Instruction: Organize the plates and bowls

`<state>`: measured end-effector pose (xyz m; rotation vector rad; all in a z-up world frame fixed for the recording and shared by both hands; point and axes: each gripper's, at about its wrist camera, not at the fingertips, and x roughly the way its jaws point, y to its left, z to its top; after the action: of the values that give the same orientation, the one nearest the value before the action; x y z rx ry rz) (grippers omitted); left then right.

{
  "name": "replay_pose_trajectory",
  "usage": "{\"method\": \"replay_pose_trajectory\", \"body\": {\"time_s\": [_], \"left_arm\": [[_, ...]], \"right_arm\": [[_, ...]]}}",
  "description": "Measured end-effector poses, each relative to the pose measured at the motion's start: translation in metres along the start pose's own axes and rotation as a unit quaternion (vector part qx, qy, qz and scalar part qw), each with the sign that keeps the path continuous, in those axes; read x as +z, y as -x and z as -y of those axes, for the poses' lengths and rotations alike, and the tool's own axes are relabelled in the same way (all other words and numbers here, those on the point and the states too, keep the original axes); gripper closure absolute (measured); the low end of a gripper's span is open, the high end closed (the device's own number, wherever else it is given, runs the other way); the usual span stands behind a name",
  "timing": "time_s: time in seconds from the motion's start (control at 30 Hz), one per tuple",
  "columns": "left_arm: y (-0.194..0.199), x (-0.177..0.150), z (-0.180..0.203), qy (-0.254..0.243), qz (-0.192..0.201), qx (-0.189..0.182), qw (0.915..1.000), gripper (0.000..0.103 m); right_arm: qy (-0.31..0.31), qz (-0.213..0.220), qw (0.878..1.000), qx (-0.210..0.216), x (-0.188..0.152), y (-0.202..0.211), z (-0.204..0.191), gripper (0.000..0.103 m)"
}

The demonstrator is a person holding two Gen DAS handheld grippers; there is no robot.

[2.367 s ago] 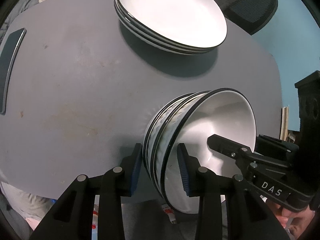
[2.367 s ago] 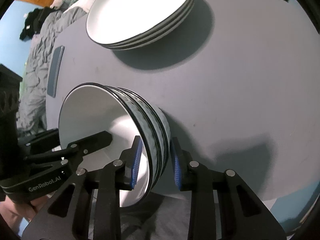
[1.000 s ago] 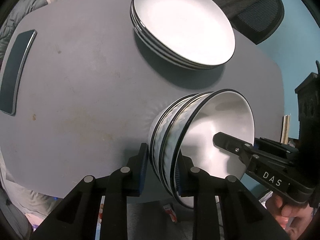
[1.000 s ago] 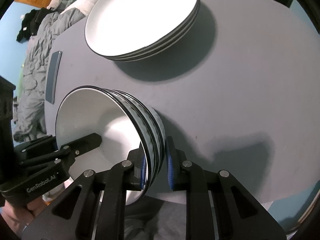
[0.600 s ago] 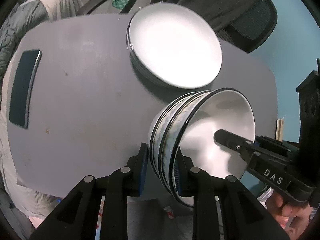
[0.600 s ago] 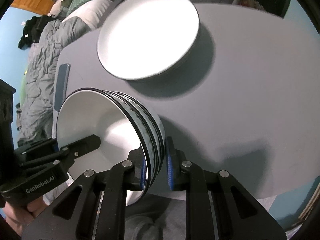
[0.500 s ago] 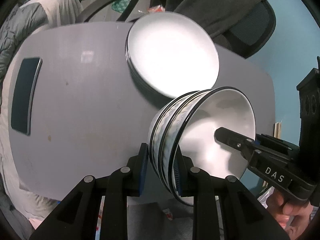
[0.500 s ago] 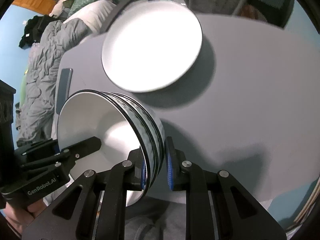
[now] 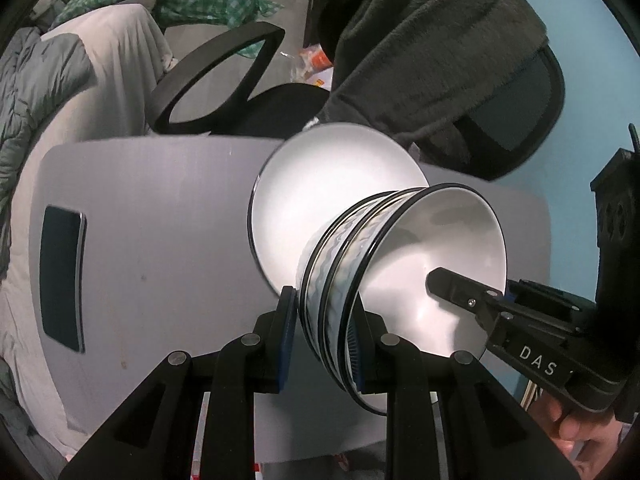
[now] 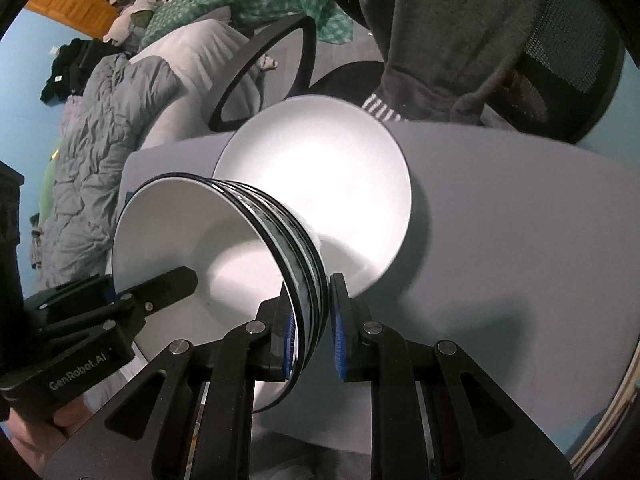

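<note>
Your left gripper and right gripper each clamp opposite rims of the stacked bowls, jaws closed on them, held above the plates on the table.

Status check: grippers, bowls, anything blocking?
Left gripper and right gripper both shut on the bowl stack, opposite rims. Stack off the table, over the plates. Nothing in the way; phone well aside.
</note>
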<state>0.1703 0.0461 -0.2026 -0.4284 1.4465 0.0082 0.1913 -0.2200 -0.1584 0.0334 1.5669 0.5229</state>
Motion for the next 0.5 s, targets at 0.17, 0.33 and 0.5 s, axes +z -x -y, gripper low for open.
{"method": "replay_pose_trajectory", "body": {"time_s": [0.17,0.33,0.5], "left_arm": [[-0.019,0.014,-0.011,0.009,-0.013,0.004,0.9999,0.08],[-0.027,0.021,-0.01,0.019,-0.027,0.007,0.9994,0.08],[-0.03,0.023,-0.005,0.019,-0.028,0.012,0.9994,0.08]], "right_arm": [[-0.006,-0.012,1.0,0.002,0.019,-0.012,0.013,0.087],[-0.005,-0.027,1.0,-0.004,0.033,-0.023,0.019,0.087],[-0.004,-0.036,0.999,-0.008,0.039,-0.027,0.023,0.087]]}}
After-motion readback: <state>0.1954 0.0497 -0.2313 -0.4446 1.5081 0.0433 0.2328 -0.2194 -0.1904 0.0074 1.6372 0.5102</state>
